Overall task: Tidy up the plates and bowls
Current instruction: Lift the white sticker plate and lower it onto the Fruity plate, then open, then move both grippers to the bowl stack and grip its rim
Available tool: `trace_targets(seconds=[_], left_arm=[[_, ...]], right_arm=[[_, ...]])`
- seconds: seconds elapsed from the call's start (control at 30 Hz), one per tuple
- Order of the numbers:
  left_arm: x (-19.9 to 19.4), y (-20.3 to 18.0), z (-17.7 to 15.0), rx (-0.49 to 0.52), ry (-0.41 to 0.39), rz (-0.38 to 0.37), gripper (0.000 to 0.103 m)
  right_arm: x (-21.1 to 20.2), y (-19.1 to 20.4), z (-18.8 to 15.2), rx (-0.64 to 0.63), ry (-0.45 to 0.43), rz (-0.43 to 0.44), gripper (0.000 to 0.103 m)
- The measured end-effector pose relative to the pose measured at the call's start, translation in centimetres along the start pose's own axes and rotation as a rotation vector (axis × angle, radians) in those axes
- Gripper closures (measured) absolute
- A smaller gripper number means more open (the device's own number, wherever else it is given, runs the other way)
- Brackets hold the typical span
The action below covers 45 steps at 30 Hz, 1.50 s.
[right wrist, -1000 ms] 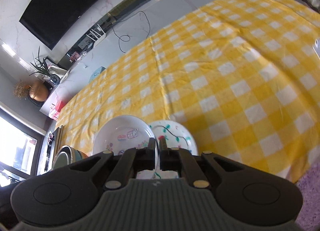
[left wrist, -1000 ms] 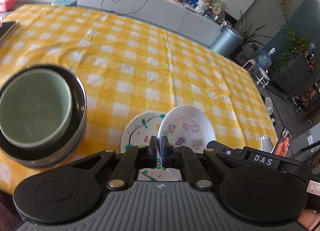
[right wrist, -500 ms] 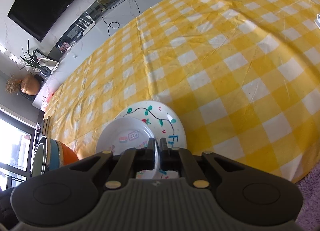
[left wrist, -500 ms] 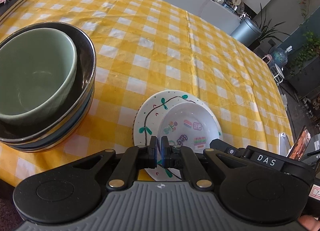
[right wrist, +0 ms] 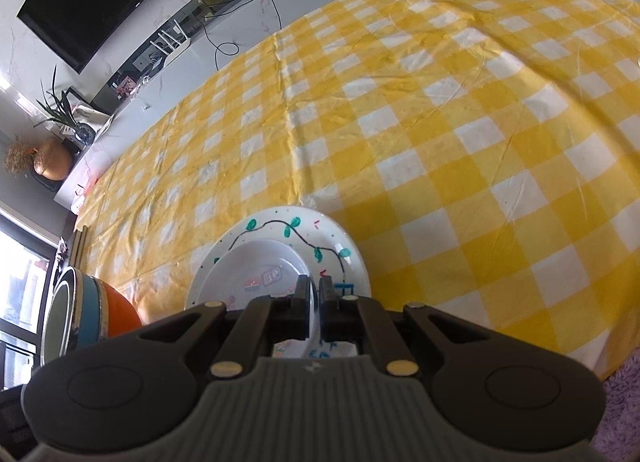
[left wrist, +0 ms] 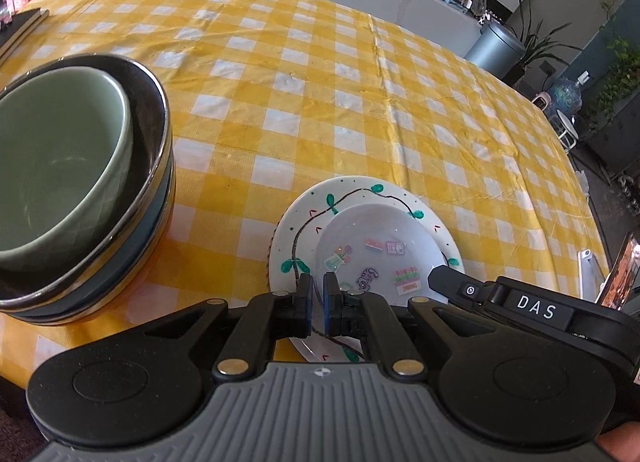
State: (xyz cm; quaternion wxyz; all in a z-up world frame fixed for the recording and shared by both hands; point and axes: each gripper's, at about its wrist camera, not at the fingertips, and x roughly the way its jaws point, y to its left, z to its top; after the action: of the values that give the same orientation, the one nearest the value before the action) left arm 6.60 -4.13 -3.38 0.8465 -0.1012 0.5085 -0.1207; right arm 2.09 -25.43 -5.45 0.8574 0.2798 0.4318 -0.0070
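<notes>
A yellow checked tablecloth (left wrist: 320, 109) spreads ahead of both grippers, and off to the left of them stands a stack of bowls (left wrist: 120, 246) with a pale green bowl (left wrist: 52, 165) nested on top. Directly under the tips lies a white plate (left wrist: 304, 229) painted with a green vine, a smaller white stickered bowl (left wrist: 376, 238) resting on it. The left gripper (left wrist: 317, 294) is clenched on the plate's near rim, the right gripper (right wrist: 314, 294) on the stickered bowl's rim.

white sticker bowl (left wrist: 376, 246) sits on vine-painted plate (left wrist: 304, 221); green bowl (left wrist: 52, 157) nested in stacked bowls (left wrist: 132, 246).
</notes>
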Motion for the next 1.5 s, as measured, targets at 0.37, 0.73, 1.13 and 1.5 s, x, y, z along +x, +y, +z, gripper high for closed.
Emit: trace_targets(seconds=[0.37,0.73,1.13,1.5], left_arm=[[-1.2,-0.7,-0.2,0.062,-0.076,0.036,0.068],[-4.5,-1.8,-0.7,0.177,-0.165,0.038,0.055],[-11.3,-0.2,-0.4,0.224,-0.335,0.160,0.049],[-14.5,6.5,0.8,0.083,-0.345,0.216,0.041]], right_arm=[[-1.1,0.8,0.0,-0.101,-0.080,-0.013,0.076],[-3.4,3.2,-0.2,-0.263,-0.196,-0.088,0.049],[-7.1,6.4,-1.5,-0.264,-0.311,-0.188,0.017],[-6.6,11.7,-3.2,-0.255,-0.153,-0.014,0.017]])
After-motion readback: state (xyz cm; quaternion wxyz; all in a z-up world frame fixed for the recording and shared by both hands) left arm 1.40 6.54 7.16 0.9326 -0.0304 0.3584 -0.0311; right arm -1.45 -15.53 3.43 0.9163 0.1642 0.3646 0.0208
